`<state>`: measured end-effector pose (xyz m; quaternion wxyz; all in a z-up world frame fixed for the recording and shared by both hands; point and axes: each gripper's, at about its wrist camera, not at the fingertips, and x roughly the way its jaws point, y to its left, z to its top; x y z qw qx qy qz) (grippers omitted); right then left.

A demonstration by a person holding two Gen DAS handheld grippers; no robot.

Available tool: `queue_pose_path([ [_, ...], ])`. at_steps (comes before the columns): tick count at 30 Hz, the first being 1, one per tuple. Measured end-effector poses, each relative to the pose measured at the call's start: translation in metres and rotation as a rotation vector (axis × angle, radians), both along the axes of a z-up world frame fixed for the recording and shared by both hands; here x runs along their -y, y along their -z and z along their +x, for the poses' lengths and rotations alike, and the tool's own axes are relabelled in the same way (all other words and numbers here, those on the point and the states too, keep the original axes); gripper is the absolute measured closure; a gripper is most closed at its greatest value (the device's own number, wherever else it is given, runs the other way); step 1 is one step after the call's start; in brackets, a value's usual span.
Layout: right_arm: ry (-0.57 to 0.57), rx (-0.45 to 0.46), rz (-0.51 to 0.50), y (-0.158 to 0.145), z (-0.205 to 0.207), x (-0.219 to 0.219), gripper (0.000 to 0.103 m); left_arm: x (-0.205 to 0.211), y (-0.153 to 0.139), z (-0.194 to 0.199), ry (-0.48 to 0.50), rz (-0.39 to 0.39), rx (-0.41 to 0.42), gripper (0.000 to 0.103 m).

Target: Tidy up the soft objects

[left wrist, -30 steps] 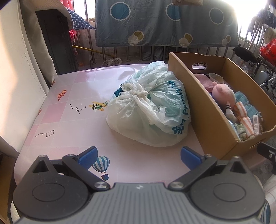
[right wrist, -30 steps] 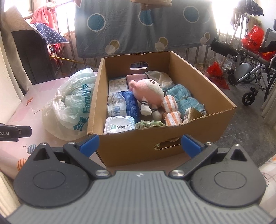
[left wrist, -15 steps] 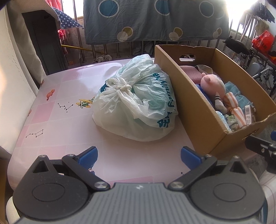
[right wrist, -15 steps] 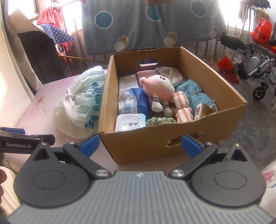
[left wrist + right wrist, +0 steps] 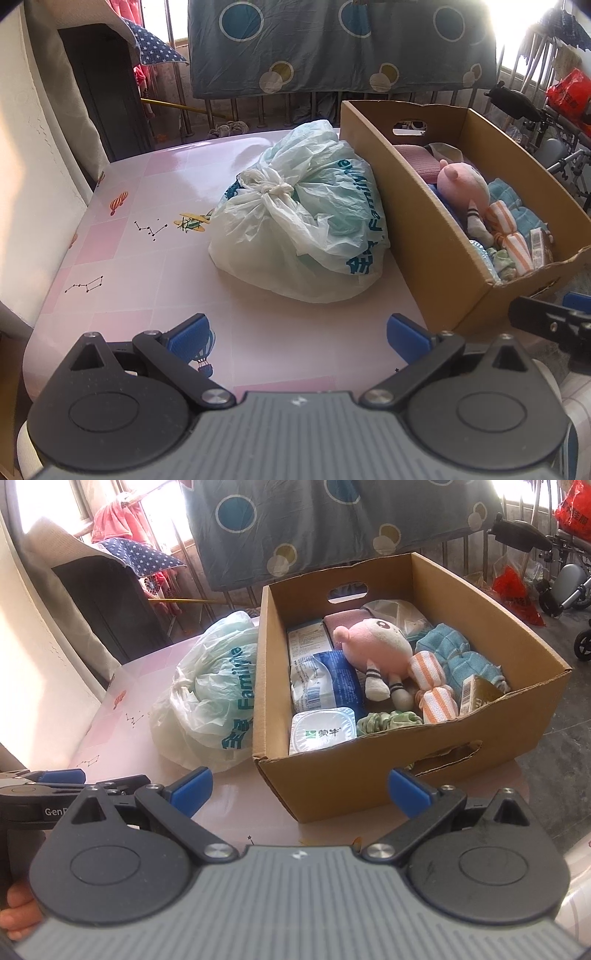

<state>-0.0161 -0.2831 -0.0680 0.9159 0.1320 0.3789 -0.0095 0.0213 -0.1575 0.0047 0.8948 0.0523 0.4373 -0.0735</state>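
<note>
Both grippers, left [image 5: 298, 334] and right [image 5: 300, 788], hover with jaws wide, empty. Box [image 5: 436, 775] at 12 holds plush [image 5: 376, 646]; tied bag [image 5: 210, 698] at 10. Stage unclear: sorting underway or done.

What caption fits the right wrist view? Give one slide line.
Open right gripper faces a cardboard box holding a pink plush doll, beside a knotted plastic bag.

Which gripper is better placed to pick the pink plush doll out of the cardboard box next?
Right, probably. The right gripper faces the cardboard box and pink plush doll directly, open; the left gripper faces the tied plastic bag.
</note>
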Motion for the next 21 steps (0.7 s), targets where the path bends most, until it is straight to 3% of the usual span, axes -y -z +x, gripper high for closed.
queue_pose_path([
  [21, 0.013, -0.013, -0.041, 0.0016, 0.0026, 0.0058, 0.001, 0.0058, -0.0041, -0.0022, 0.000, 0.011, 0.005, 0.000],
])
